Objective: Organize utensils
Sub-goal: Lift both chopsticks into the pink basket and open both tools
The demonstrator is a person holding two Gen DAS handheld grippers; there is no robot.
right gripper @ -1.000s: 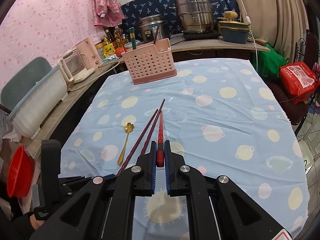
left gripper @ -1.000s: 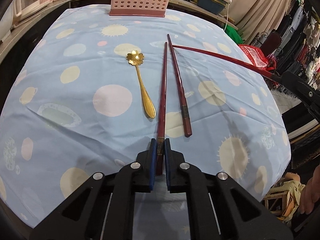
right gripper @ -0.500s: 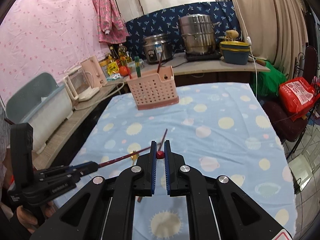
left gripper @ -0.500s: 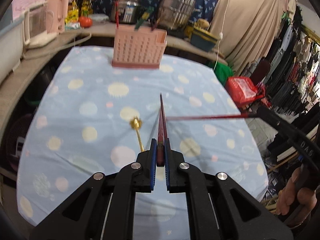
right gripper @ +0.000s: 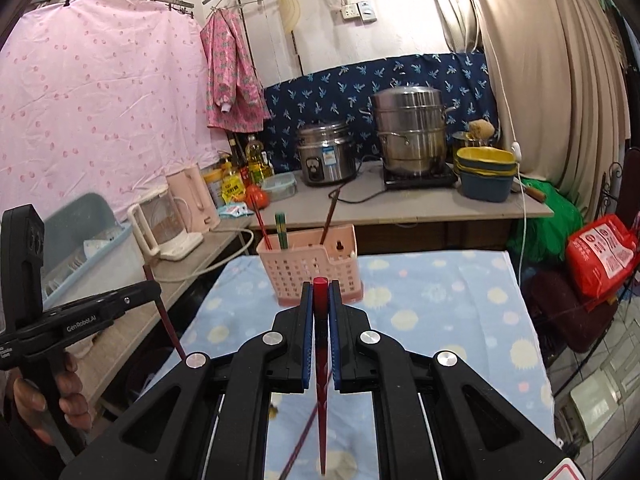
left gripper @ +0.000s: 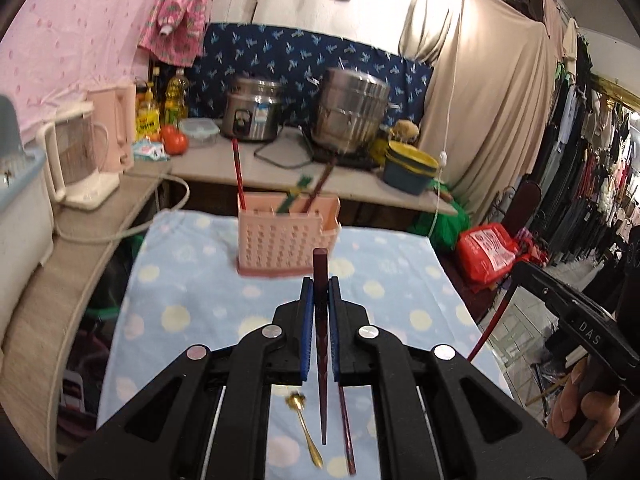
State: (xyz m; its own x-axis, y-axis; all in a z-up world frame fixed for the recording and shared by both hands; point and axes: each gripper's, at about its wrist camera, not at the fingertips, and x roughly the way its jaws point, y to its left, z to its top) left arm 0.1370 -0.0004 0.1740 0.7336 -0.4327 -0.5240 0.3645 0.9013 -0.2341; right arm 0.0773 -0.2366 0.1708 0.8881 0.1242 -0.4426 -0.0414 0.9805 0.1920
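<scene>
Claws point(left gripper: 319, 280) point(right gripper: 320, 286) gripping chopsticks point(left gripper: 320, 344) point(right gripper: 320, 360), basket point(left gripper: 280, 240) holding chopsticks

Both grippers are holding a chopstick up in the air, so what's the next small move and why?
Probably carry the left gripper forward over the pink basket and lower its dark red chopstick in tip first. It hangs thin end down, and the basket already holds upright chopsticks. The right gripper can follow.

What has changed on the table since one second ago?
Both grippers, left and right, each shut on a chopstick, lifted them off the cloth; they now hang tip-down. The spoon, third chopstick and basket stayed.
</scene>
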